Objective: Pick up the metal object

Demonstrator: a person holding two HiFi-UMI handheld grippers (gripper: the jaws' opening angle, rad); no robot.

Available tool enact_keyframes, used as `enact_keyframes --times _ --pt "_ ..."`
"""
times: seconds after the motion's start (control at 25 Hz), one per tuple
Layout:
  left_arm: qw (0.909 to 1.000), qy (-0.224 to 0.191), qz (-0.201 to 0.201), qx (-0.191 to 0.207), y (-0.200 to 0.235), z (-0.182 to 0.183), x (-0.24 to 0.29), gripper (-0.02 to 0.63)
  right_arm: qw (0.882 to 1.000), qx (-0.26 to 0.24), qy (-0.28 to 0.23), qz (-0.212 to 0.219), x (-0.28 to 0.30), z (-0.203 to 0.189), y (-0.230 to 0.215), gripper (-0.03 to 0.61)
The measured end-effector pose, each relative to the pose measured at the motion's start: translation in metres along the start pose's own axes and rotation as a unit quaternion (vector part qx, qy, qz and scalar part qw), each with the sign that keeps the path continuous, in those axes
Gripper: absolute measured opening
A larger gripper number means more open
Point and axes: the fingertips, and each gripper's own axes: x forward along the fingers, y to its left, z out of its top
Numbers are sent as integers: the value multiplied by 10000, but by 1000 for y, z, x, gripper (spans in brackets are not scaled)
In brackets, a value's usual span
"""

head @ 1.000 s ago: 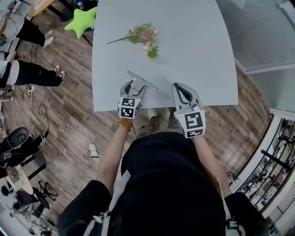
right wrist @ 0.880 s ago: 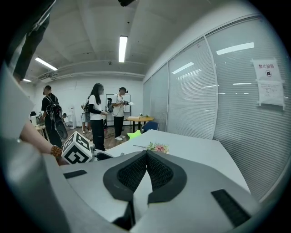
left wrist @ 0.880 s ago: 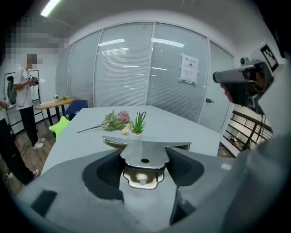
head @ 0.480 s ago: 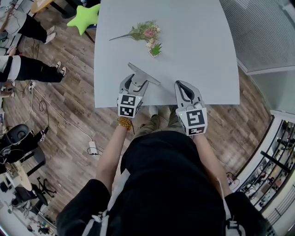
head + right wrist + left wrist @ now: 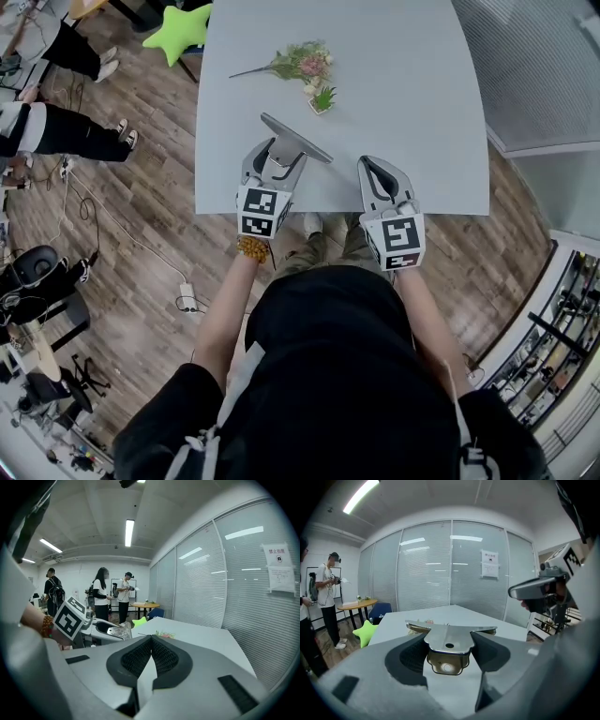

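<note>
Left gripper is clamping its fingers on the narrow tab of the metal object. The object is sticking out in front, over the near edge of the table, and it's looking clear of the surface. Right gripper is just idling beside it, fingers pressed together on nothing.

What's worrying me: the wide bar end is hanging well past the pads. That slick sheet metal could start pivoting or sliding in the grip if the hand is tilting or jerking. If it's slipping out, it's probably clipping the table edge and heading for the floor.
</note>
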Motion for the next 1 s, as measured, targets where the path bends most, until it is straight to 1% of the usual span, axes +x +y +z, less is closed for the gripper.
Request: enact_keyframes --times 0.28,0.56,0.76,1.0 --pt "9997 -206 94 130 3 32 -6 285 9998 -88 -174 24 8 18 -3 -2" --pt "9980 -558 199 228 5 69 -17 285 9988 -117 -474 -19 10 46 -5 -2" --pt "9957 -808 296 333 6 93 -24 285 9975 -136 -691 -60 10 67 -4 -2" --pt "9899 -1194 569 508 6 130 -40 285 9944 -153 -1038 -108 11 94 -5 -2"
